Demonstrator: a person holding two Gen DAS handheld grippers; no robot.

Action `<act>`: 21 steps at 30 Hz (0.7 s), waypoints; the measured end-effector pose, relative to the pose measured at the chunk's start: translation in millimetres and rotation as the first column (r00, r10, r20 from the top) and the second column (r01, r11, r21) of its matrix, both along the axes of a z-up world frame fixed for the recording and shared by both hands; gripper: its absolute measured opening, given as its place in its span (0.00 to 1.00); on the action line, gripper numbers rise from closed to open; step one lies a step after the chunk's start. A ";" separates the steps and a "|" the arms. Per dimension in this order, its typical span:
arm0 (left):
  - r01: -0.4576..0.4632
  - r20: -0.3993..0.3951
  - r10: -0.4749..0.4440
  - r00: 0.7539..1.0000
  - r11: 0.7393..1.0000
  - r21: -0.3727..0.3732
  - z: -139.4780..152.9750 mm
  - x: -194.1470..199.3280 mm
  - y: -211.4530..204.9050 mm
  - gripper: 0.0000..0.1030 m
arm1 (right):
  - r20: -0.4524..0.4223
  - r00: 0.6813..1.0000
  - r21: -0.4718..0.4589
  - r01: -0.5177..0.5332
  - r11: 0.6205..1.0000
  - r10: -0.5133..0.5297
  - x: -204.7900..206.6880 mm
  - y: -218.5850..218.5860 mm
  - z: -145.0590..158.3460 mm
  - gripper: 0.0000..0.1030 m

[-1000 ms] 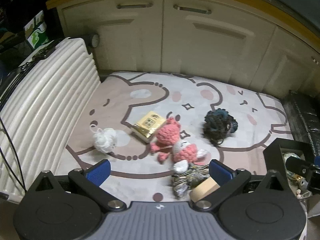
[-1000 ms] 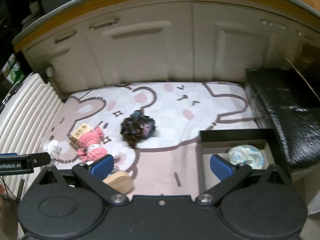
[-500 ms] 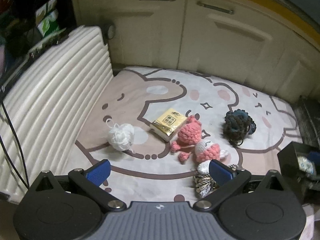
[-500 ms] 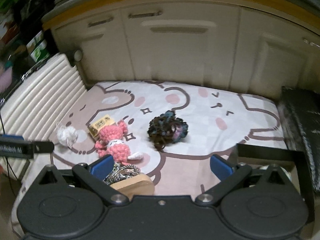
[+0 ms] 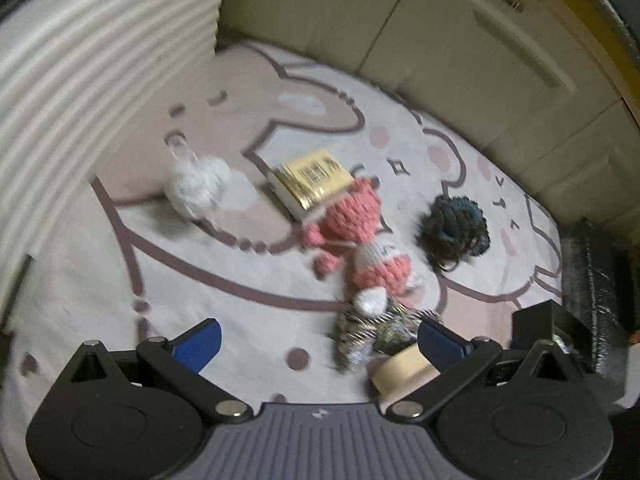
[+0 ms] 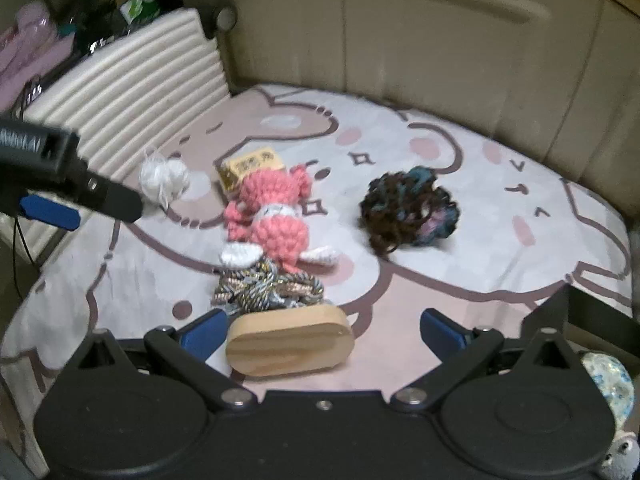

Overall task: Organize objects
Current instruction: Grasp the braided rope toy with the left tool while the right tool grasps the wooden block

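Note:
On the cartoon mat [image 5: 248,264] lie a white pompom [image 5: 196,190], a yellow tissue pack [image 5: 310,182], a pink crochet doll [image 5: 360,236], a dark blue yarn ball [image 5: 454,226], a silver-gold braided cord bundle [image 5: 368,332] and a wooden oval block [image 5: 404,368]. My left gripper [image 5: 320,340] is open and empty, low over the mat just in front of the cord bundle. My right gripper [image 6: 320,328] is open and empty, the wooden block [image 6: 290,340] by its left finger, the cord bundle [image 6: 268,286], doll [image 6: 272,216] and yarn ball [image 6: 408,212] ahead.
A ribbed cream case [image 5: 80,60] stands along the mat's left. Beige cabinet doors [image 6: 440,32] close the back. A black tray [image 5: 548,320] sits at the right, holding a pale patterned ball [image 6: 610,384]. A black cushion [image 5: 596,280] lies beyond it.
Both grippers have moved left and lower toward the mat. The objects loom larger; the black tray has slid to the right edge of both views. Nothing was picked up.

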State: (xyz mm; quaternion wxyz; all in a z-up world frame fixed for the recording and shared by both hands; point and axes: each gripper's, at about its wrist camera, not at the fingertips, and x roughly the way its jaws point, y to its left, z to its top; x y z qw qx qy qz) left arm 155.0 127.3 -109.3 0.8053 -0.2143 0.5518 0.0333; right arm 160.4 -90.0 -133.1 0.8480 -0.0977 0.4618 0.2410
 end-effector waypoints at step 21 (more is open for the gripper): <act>-0.008 -0.185 -0.026 0.982 0.983 -0.181 -65.3 46.9 -42.1 1.00 | -0.046 0.986 0.038 -0.158 0.987 0.159 5.6 14.8 -44.1 1.00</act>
